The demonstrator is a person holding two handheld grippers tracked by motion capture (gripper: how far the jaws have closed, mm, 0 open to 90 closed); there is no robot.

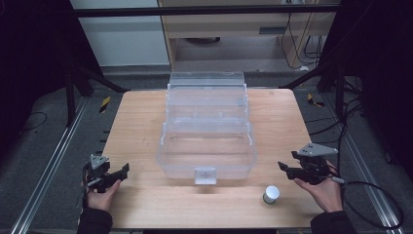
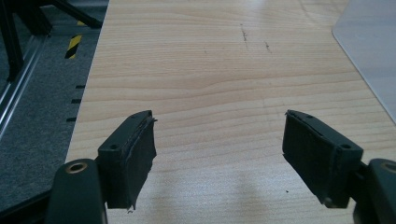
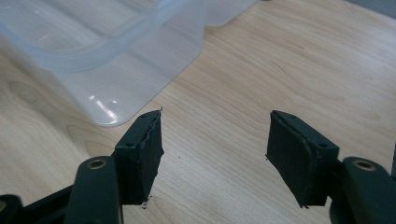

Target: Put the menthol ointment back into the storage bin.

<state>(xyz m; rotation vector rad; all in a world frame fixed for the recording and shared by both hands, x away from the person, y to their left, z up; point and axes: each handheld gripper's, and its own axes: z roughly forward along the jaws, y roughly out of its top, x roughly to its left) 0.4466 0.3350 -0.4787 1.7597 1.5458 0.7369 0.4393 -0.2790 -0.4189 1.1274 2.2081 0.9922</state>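
Observation:
A clear plastic storage box (image 1: 207, 146) stands open at the middle of the wooden table (image 1: 141, 122), its lid (image 1: 206, 80) tilted up at the back. A small white-topped round container (image 1: 271, 194) stands in front of the box's right corner. My left gripper (image 1: 122, 175) rests near the table's front left, open and empty (image 2: 219, 116). My right gripper (image 1: 286, 169) hovers at the front right, open and empty (image 3: 215, 114), with the box's corner (image 3: 107, 56) just ahead to its left. A corner of the box (image 2: 373, 46) lies to the upper right in the left gripper view.
Bare wood lies left, right and in front of the box. Metal rails (image 1: 44, 170) run along the floor left of the table. Cables (image 1: 375, 195) trail on the floor at the right. A cabinet (image 1: 243, 29) stands behind the table.

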